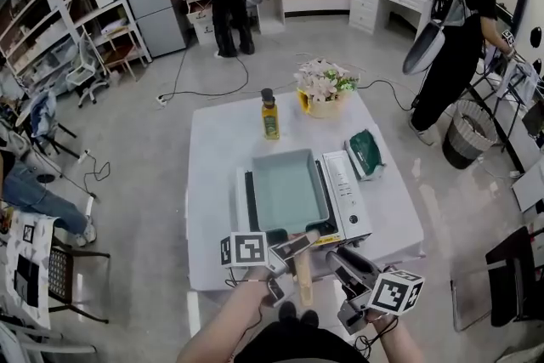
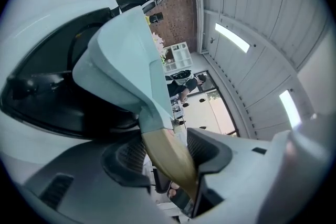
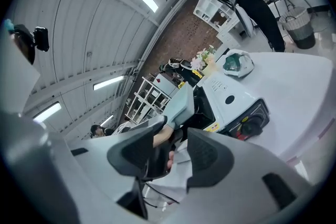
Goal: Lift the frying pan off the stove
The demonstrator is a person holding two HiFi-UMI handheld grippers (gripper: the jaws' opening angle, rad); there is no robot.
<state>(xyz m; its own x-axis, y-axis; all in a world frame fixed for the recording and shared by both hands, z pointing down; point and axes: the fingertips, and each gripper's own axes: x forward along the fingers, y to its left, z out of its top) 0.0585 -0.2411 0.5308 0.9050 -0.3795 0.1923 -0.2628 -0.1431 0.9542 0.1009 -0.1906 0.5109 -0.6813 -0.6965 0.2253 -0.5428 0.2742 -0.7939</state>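
Observation:
A pale teal rectangular frying pan (image 1: 287, 190) lies over the black burner of a white tabletop stove (image 1: 350, 193). Its wooden handle (image 1: 303, 272) points toward me. My left gripper (image 1: 293, 249) is shut on that handle. In the left gripper view the handle (image 2: 169, 159) runs between the two pads, with the pan (image 2: 126, 63) beyond it. I cannot tell whether the pan rests on the stove or hangs just above it. My right gripper (image 1: 347, 261) is open and empty, low at the stove's near right corner. In the right gripper view its jaws (image 3: 170, 152) frame the pan (image 3: 181, 107) and the stove (image 3: 231, 94).
On the white table (image 1: 212, 149) behind the stove stand an oil bottle (image 1: 269, 115) and a yellow pot of flowers (image 1: 323, 89). A green bundle (image 1: 365, 153) lies to the stove's right. Two people work at the back of the room, and a waste bin (image 1: 466, 132) stands at the right.

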